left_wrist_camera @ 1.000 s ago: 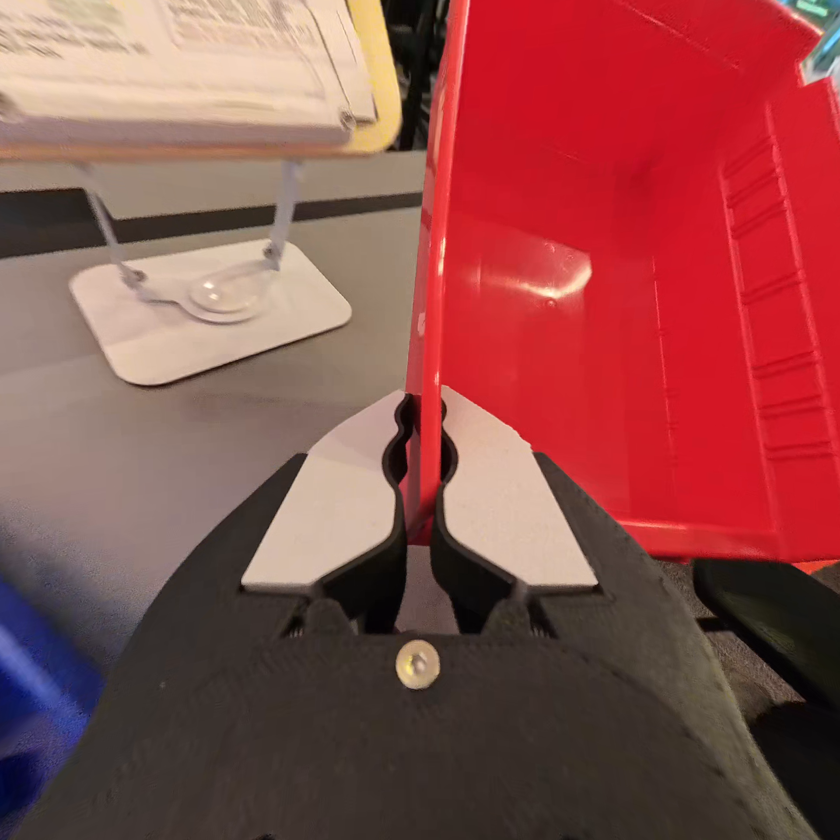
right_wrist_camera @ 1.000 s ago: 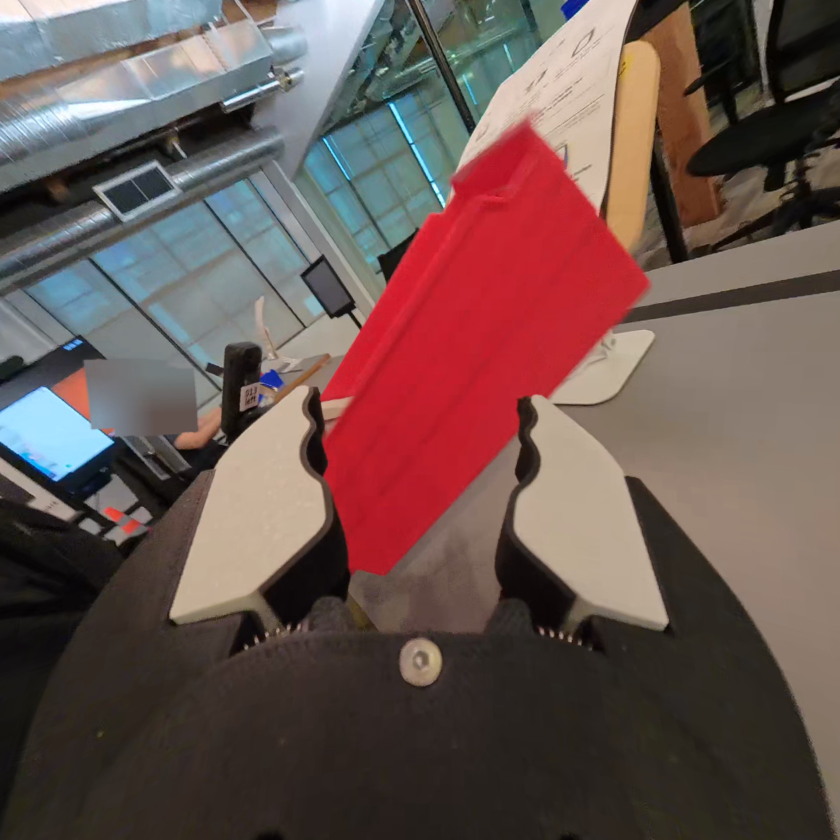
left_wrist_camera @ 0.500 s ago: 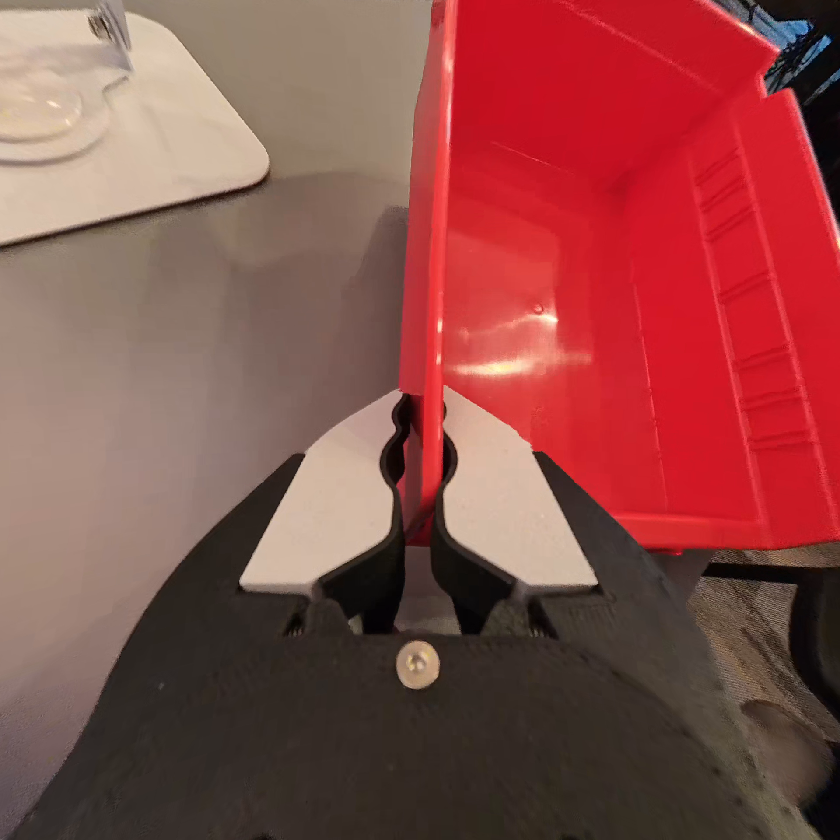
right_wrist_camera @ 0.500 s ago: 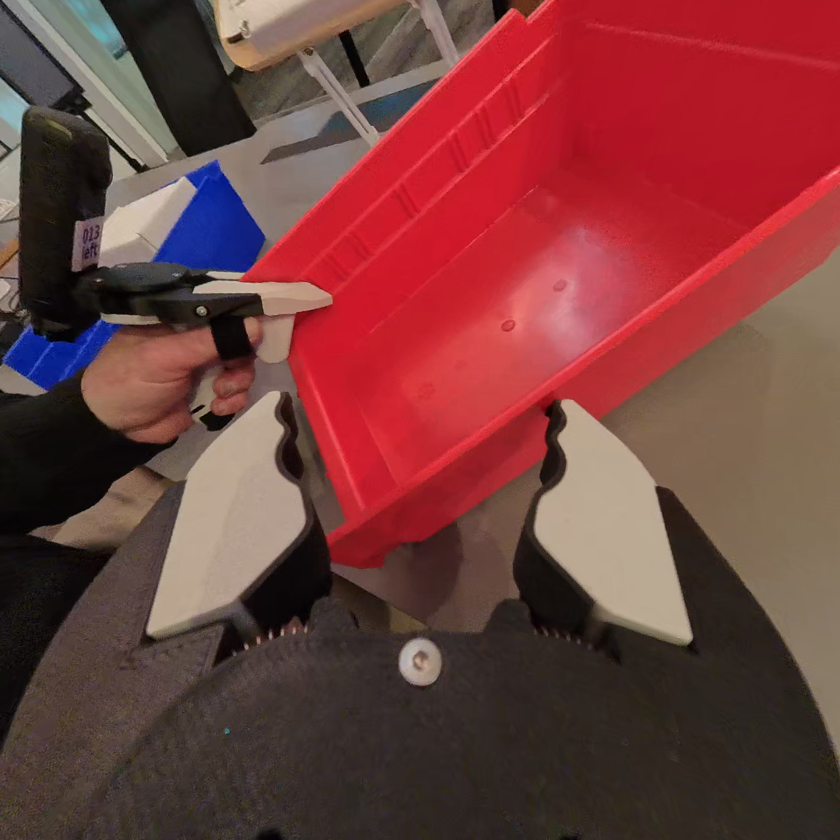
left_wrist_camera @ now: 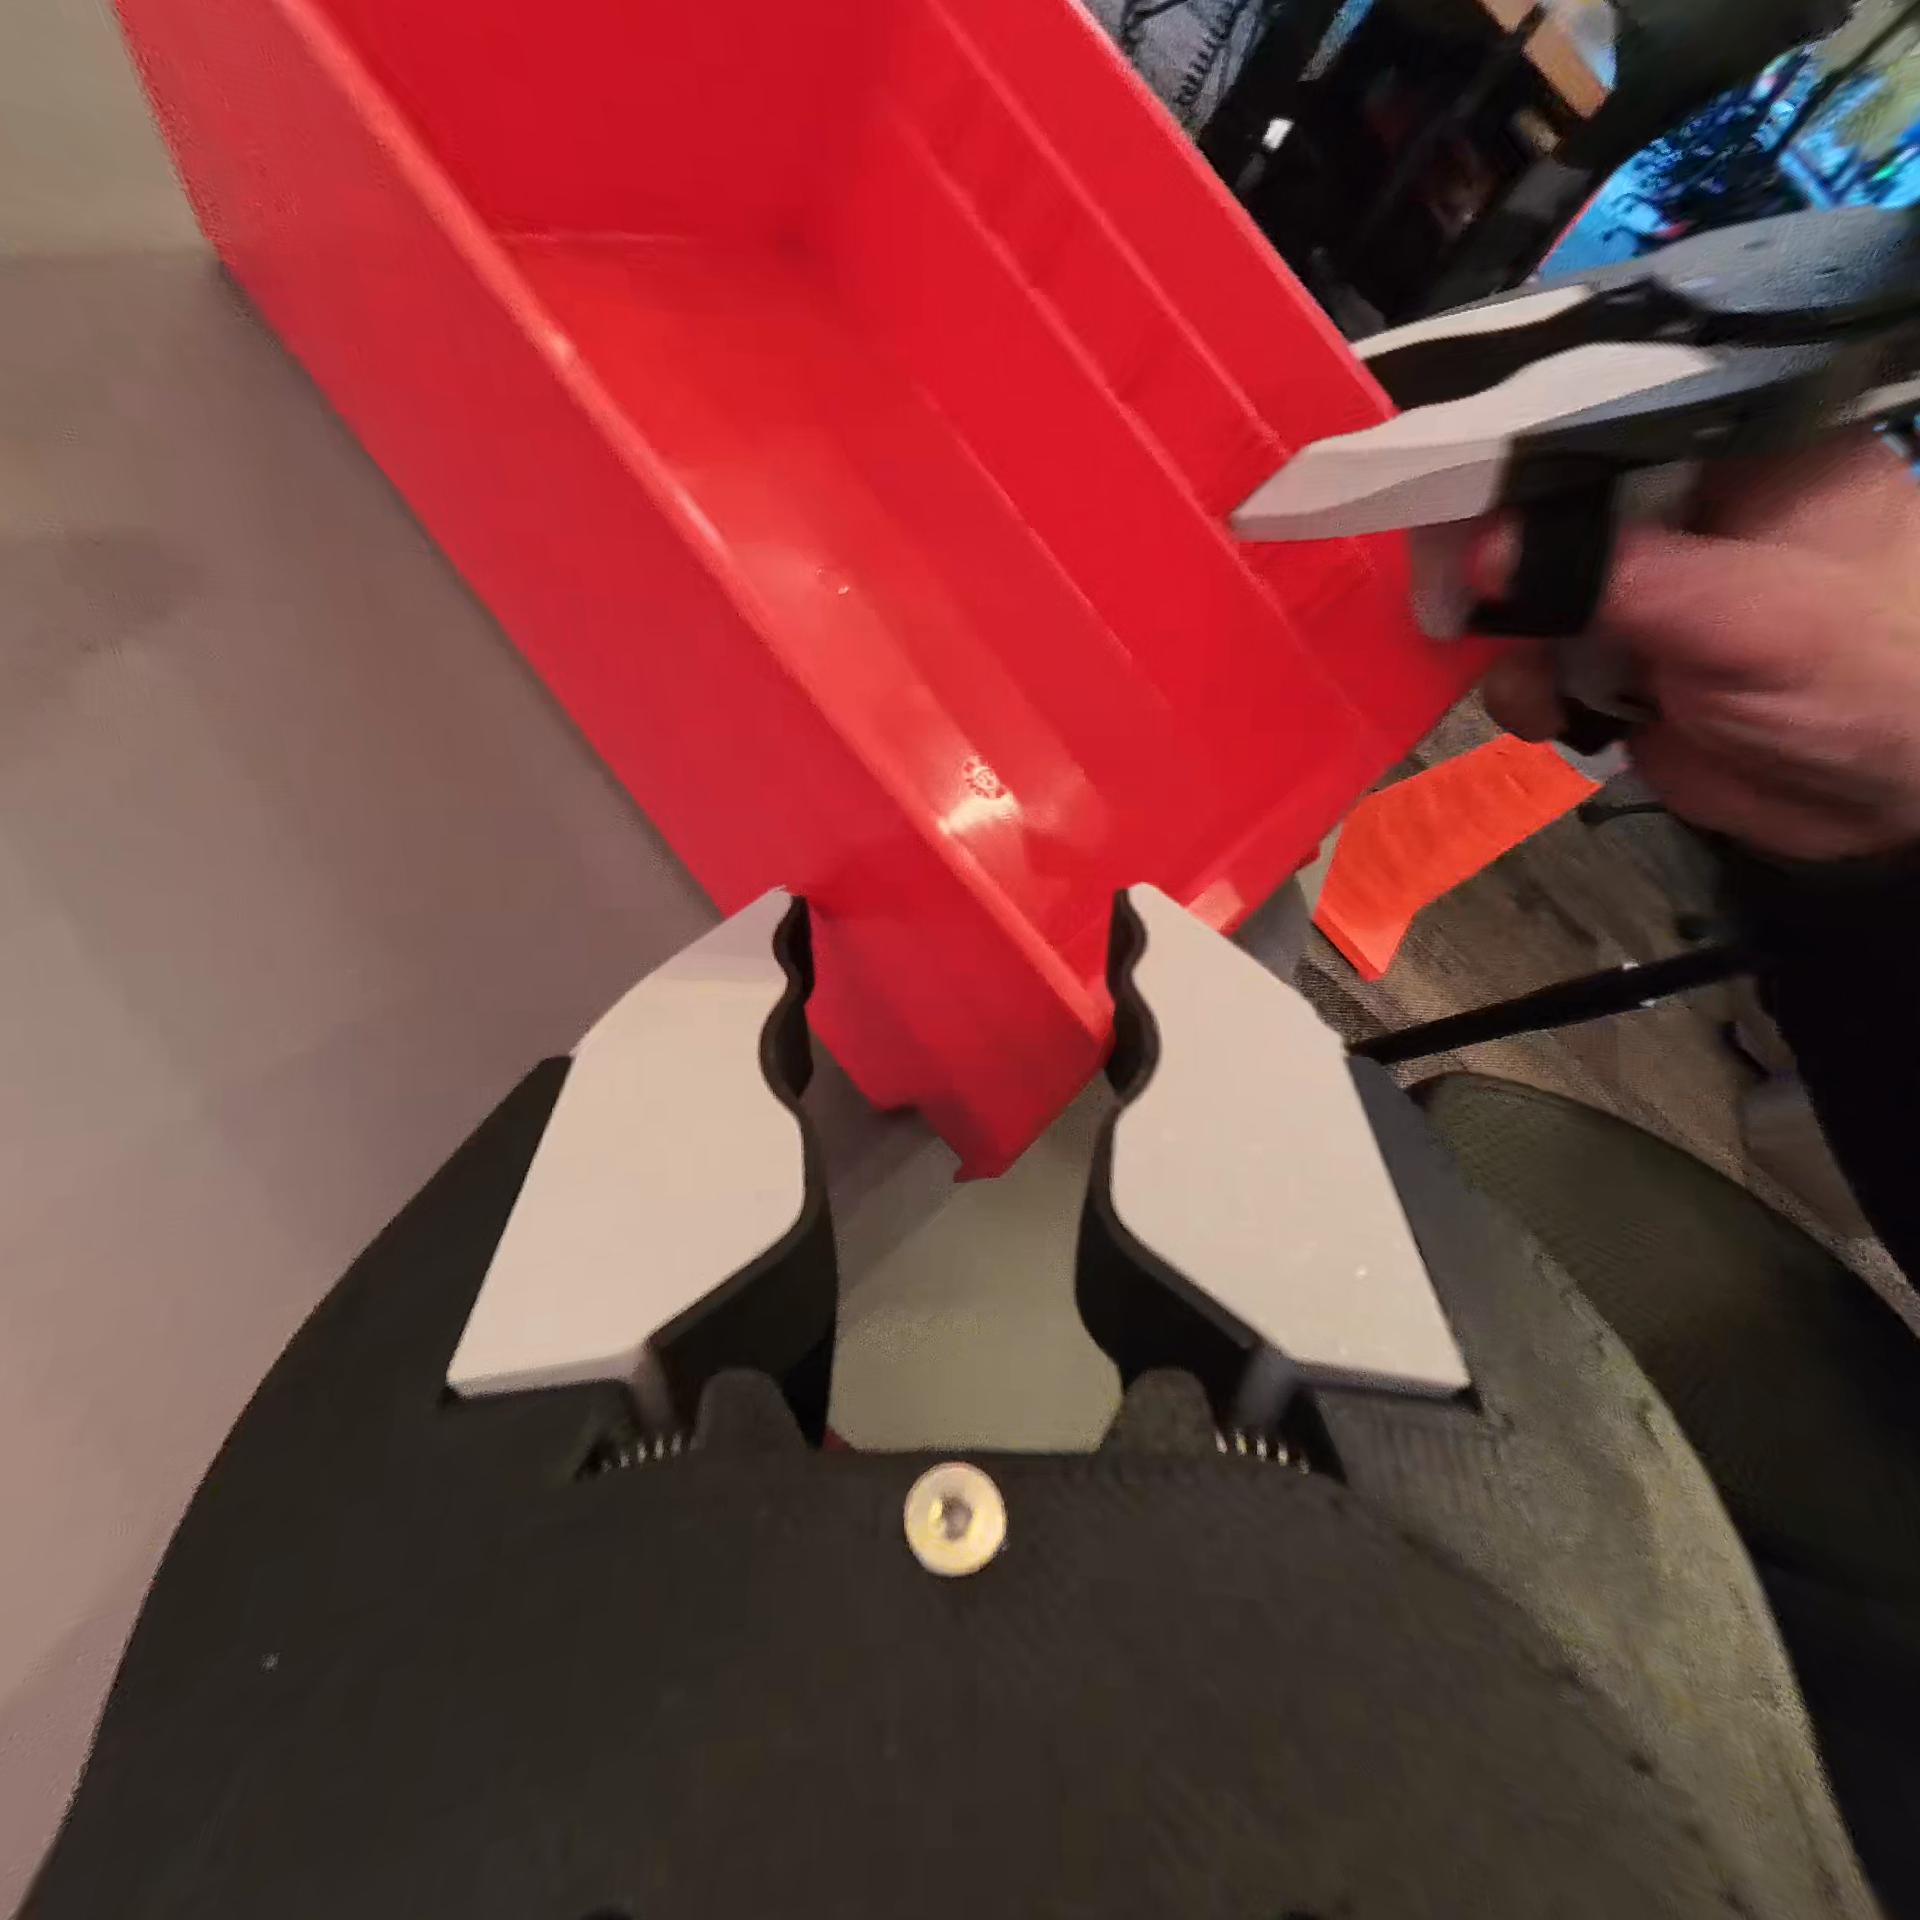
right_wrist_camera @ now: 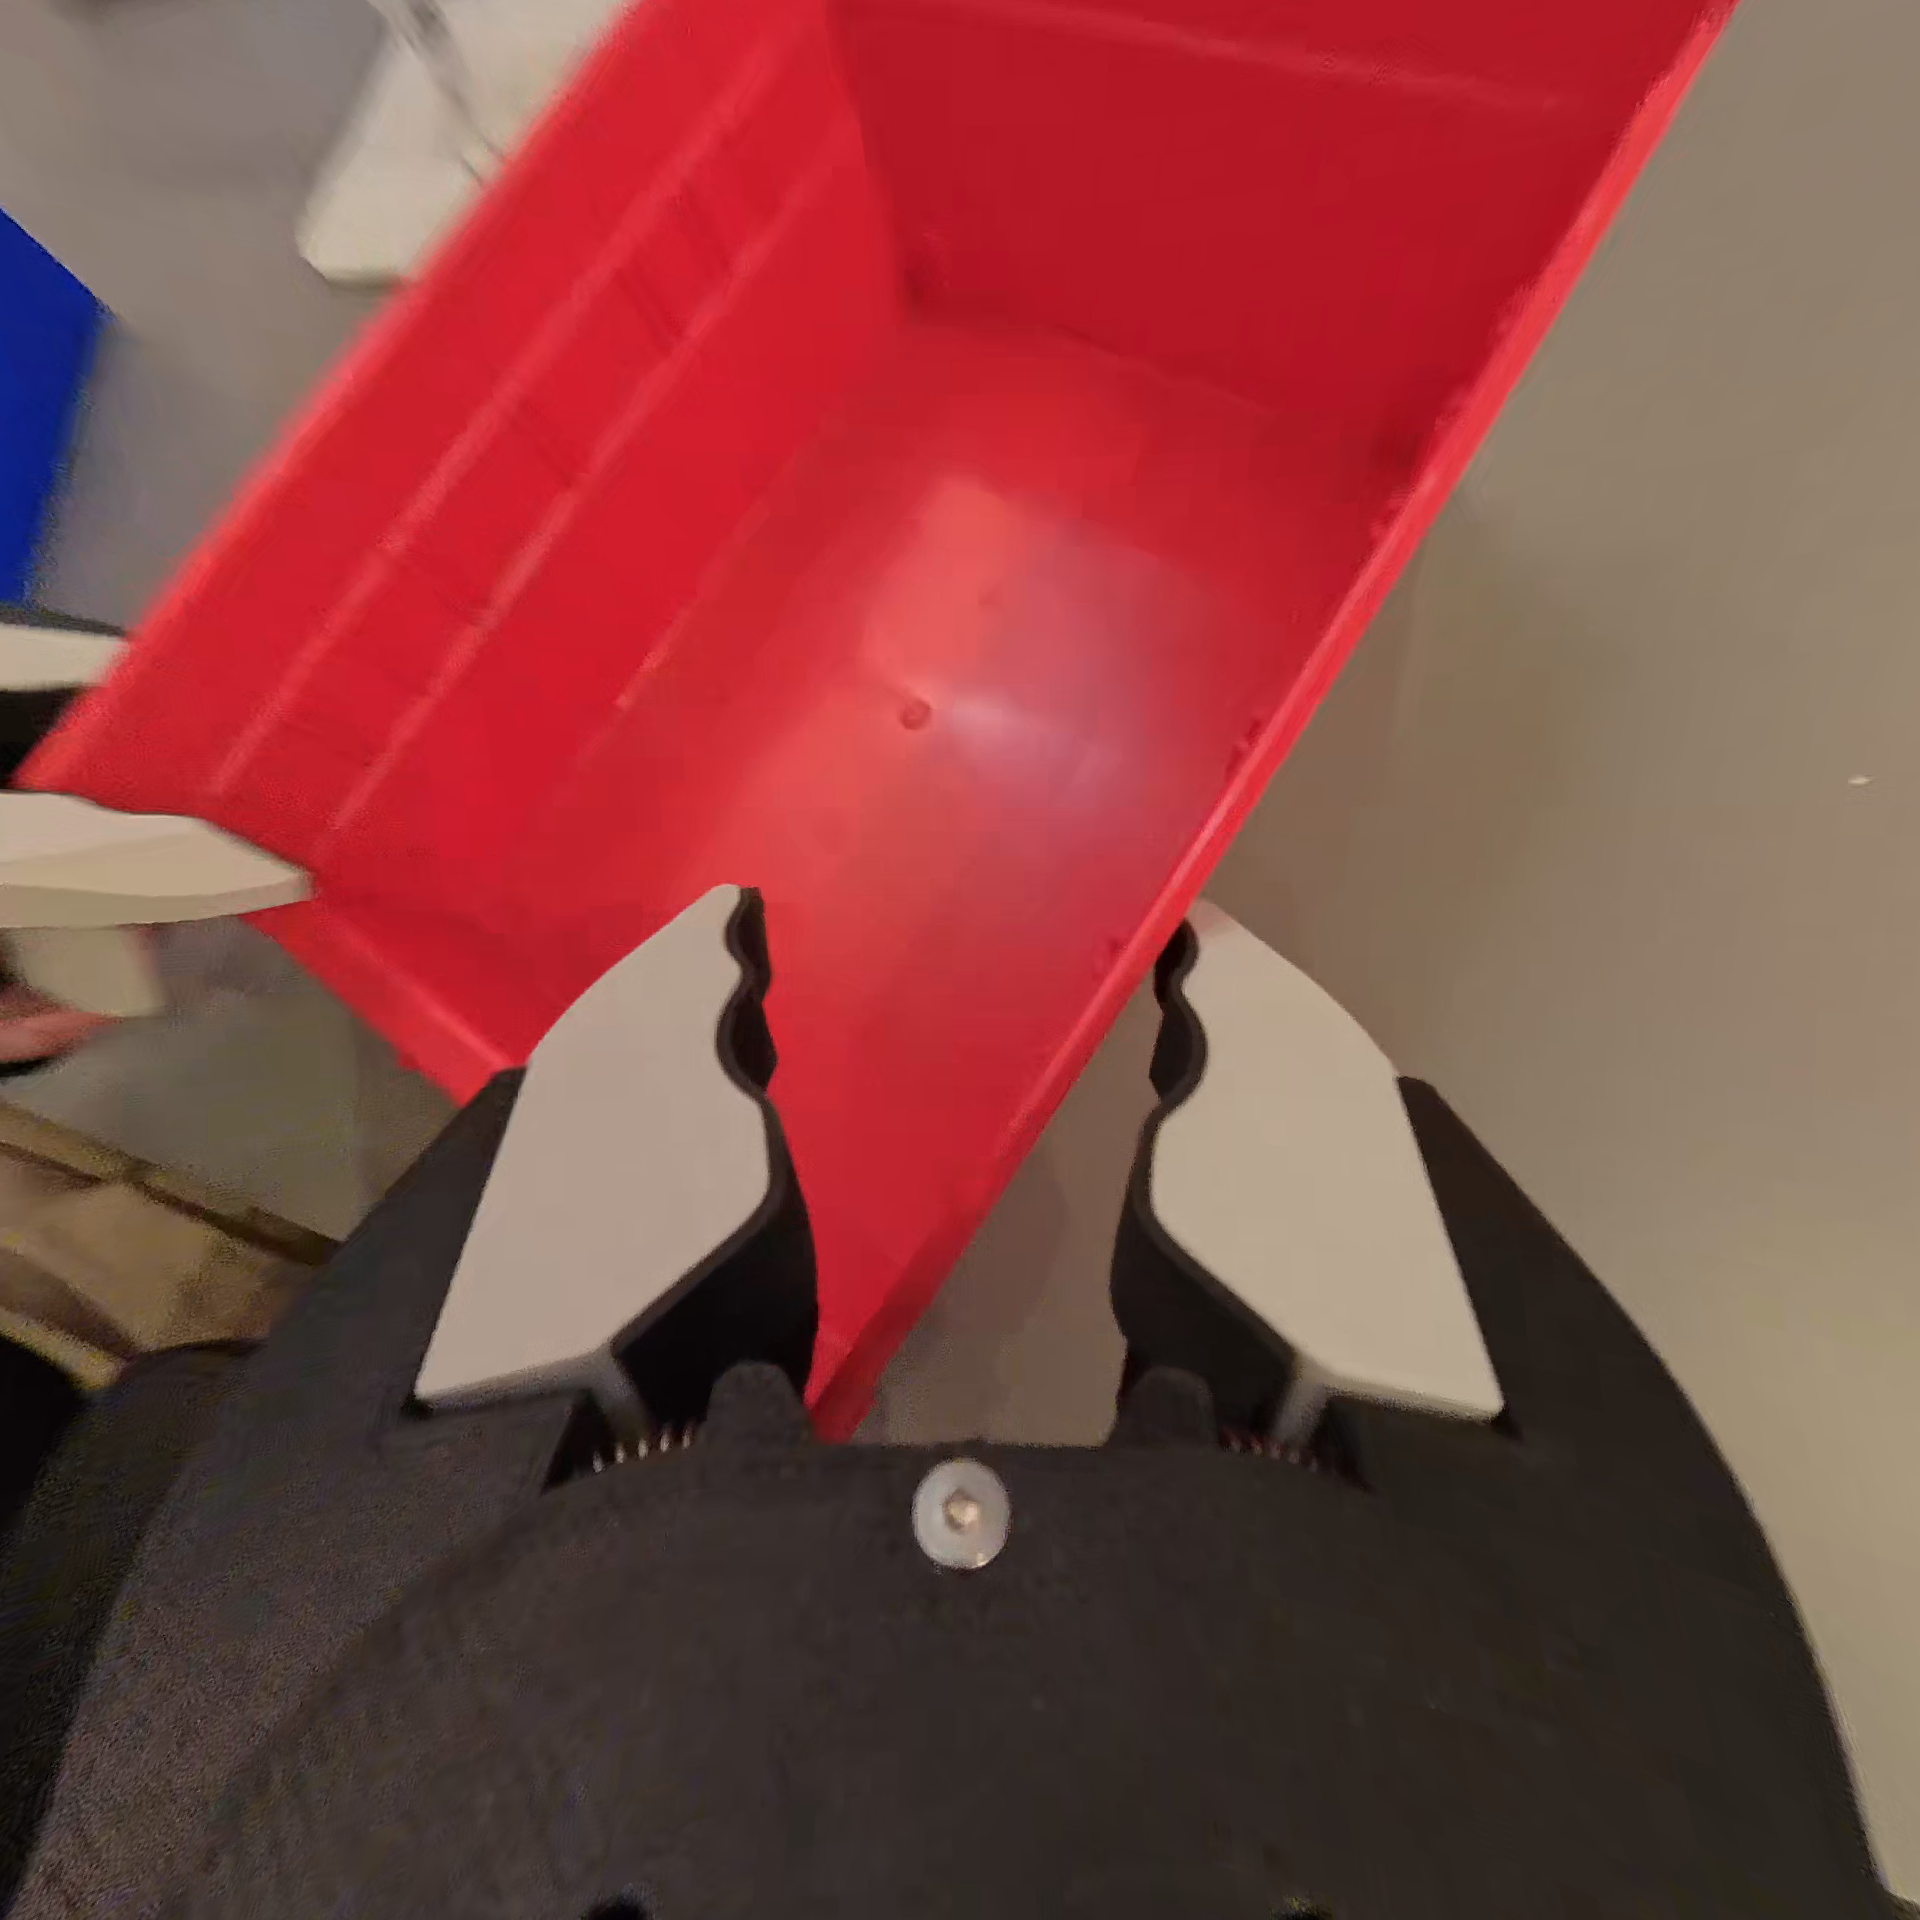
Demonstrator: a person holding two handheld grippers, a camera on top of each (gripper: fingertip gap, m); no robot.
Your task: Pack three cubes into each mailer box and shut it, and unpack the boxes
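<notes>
On the grey counter (left_wrist_camera: 260,831): empty red plastic bin (left_wrist_camera: 831,468), both tools, left tool (left_wrist_camera: 956,977) and right tool (right_wrist_camera: 961,966), open around its corners. No cubes or mailer boxes visible; progress unclear.

Left tongs (left_wrist_camera: 956,997) and right tongs (right_wrist_camera: 961,997) both gape, fingers spread apart.

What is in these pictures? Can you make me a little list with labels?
bin: red, nothing in it, on the grey table
left tongs: open, a corner of the bin between the fingers
right tongs: open, one finger inside the bin, one outside its wall
hand: holding the right tongs
blue thing: at the left edge, too blurred to tell
orange sheet: on the floor past the bin
cubes: none in view
</notes>
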